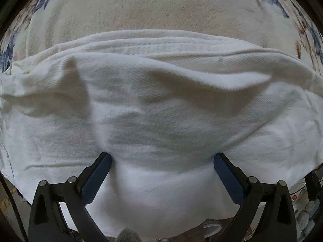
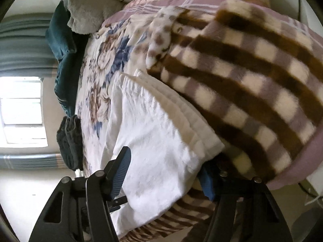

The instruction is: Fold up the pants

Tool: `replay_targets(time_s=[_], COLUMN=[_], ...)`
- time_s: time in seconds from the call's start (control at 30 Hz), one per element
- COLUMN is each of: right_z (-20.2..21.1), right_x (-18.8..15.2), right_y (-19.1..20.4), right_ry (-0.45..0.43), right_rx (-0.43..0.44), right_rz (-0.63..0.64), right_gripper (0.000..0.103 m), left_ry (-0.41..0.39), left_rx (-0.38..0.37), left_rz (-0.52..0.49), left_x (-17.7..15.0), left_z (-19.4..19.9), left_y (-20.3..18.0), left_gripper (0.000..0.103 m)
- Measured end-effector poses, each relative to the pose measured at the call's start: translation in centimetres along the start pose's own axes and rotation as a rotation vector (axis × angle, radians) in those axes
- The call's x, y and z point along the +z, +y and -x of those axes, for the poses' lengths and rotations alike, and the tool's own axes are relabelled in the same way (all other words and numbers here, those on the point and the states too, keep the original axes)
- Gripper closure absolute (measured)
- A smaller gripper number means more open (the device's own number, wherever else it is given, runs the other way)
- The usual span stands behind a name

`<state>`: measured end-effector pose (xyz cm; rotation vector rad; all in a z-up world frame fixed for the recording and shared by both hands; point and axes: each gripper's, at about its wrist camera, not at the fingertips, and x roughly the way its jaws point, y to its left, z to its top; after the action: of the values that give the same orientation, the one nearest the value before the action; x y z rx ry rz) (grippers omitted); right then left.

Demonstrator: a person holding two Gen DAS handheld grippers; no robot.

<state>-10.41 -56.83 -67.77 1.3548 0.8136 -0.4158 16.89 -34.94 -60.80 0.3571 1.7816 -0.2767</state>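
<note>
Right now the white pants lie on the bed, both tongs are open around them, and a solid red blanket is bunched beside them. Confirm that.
One detail is off: the blanket is brown-and-cream checked, not solid red, as the right wrist view shows. The rest holds: the white pants lie on the bed, and both the left tongs and right tongs are open around them.

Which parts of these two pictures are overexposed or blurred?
Right wrist view: the window is blown out white, and the striped blanket looks soft with blur. Left wrist view: the white pants are evenly lit, with fisheye bending at the edges.
</note>
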Motion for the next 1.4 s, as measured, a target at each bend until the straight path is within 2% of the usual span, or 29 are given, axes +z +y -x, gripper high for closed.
replay_targets(time_s=[0.13, 0.2, 0.23, 0.33, 0.5, 0.57, 0.63, 0.73, 0.8, 0.83, 0.9, 0.97, 1.07, 1.2, 1.33, 1.4], right_z=[-0.1, -0.1, -0.3, -0.8, 1.3, 1.9, 1.4, -0.7, -2.4, -2.6, -2.0, -0.8, 0.4, 0.1, -1.3, -1.7], right_x=[0.4, 0.1, 0.0, -0.4, -0.2, -0.2, 0.0, 0.1, 0.5, 0.7, 1.2, 1.0, -0.1, -1.7, -1.1, -0.2], right_y=[1.1, 2.5, 2.9, 2.6, 2.2, 2.2, 2.5, 1.9, 0.8, 0.6, 0.9, 1.3, 2.3, 3.0, 2.1, 1.7], right_ry=[-0.02, -0.016, -0.01, -0.007, -0.13, -0.148, -0.129, -0.055, -0.012, -0.016, -0.043, -0.078, -0.094, -0.048, -0.032, -0.051], right_rx=[0.045, 0.07, 0.063, 0.023, -0.019, 0.012, 0.007, -0.036, -0.025, -0.013, 0.038, 0.063, 0.047, 0.048, 0.038, 0.026], right_rz=[0.008, 0.061, 0.082, 0.08, 0.02, -0.007, 0.001, 0.021, 0.0, -0.008, -0.017, 0.001, 0.051, 0.076, 0.034, 0.002], right_gripper=[0.037, 0.037, 0.037, 0.037, 0.041, 0.042, 0.042, 0.041, 0.043, 0.047, 0.066, 0.069, 0.07, 0.07, 0.07, 0.07], left_ry=[0.007, 0.024, 0.031, 0.037, 0.032, 0.033, 0.033, 0.032, 0.033, 0.032, 0.033, 0.034, 0.03, 0.026, 0.035, 0.041], left_rx=[-0.002, -0.004, -0.005, -0.007, -0.012, -0.013, -0.014, -0.013, -0.013, -0.013, -0.014, -0.015, -0.013, -0.01, -0.009, -0.01], left_rz=[0.004, 0.005, 0.004, 0.004, 0.001, 0.001, 0.0, 0.001, -0.001, -0.001, 0.0, 0.0, -0.002, -0.003, -0.001, -0.002], left_x=[0.5, 1.4, 1.7, 3.3, 4.3, 4.5, 4.2, 4.4, 4.1, 4.2, 4.2, 4.4, 3.2, 2.4, 1.9, 2.2], left_z=[-0.4, -1.1, -1.7, -2.0, -2.8, -2.9, -2.8, -2.8, -2.8, -2.8, -2.8, -2.8, -2.9, -2.9, -2.2, -2.3], left_y=[-0.5, -0.5, 0.9, 0.9, 1.6, 1.7, 2.1, 2.1, 2.2, 2.2, 2.4, 2.4, 3.3, 3.2, 1.9, 1.8], left_gripper=[0.0, 0.0, 0.0, 0.0, 0.0, 0.0, 0.0, 0.0, 0.0, 0.0, 0.0, 0.0, 0.0, 0.0, 0.0, 0.0])
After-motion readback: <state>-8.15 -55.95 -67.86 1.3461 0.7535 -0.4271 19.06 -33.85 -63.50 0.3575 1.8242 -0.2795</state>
